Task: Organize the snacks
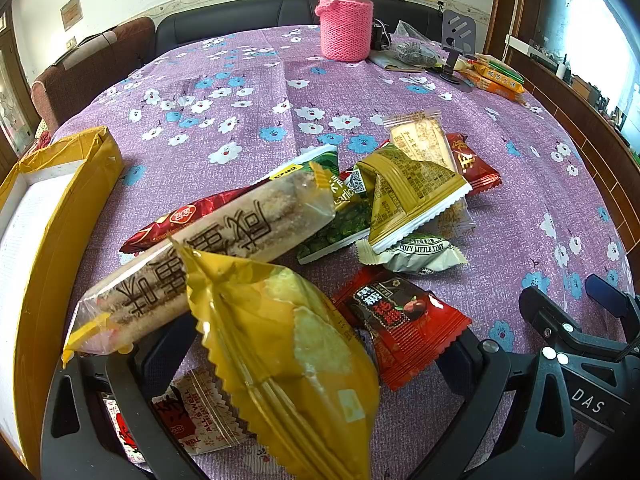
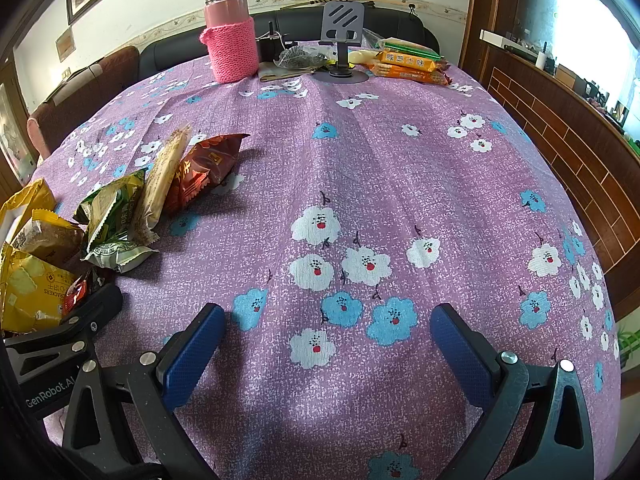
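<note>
While both tools gape, left tool over snacks, the floral tablecloth meets a sofa

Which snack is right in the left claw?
The yellow cracker packet lies between the left claw's fingers; the claw looks open. The long rice-cracker roll rests behind it, and the other snacks lie farther off.
</note>
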`<state>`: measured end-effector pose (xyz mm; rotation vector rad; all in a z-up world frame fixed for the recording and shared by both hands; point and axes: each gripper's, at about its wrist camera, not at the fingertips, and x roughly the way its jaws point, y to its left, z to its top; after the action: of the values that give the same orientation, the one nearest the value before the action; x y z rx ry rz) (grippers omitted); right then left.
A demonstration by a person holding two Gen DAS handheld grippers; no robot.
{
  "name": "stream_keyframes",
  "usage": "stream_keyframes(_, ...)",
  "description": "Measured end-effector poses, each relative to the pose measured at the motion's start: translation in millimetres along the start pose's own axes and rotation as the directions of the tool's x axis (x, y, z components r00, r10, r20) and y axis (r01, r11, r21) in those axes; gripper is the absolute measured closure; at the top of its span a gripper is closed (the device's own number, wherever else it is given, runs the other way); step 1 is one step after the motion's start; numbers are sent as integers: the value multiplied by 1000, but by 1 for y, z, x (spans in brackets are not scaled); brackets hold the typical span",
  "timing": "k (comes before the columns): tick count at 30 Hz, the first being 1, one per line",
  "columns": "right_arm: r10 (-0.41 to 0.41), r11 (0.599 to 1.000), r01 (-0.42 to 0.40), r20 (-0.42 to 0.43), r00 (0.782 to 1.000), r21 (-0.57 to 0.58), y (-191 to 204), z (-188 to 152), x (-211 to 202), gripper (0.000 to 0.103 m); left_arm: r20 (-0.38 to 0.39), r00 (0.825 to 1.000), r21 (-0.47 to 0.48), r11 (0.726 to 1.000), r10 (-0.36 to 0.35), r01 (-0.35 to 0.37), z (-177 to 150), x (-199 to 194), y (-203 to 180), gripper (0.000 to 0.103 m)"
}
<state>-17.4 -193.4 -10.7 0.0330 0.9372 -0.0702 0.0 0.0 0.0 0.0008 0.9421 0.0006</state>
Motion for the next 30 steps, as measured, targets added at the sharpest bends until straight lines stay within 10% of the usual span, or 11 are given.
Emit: stream_keyframes(30,1,1000,0,-25,1000,20,2,-1,-1,0,-51,998,46,998,-33,36,1,-2,1,0)
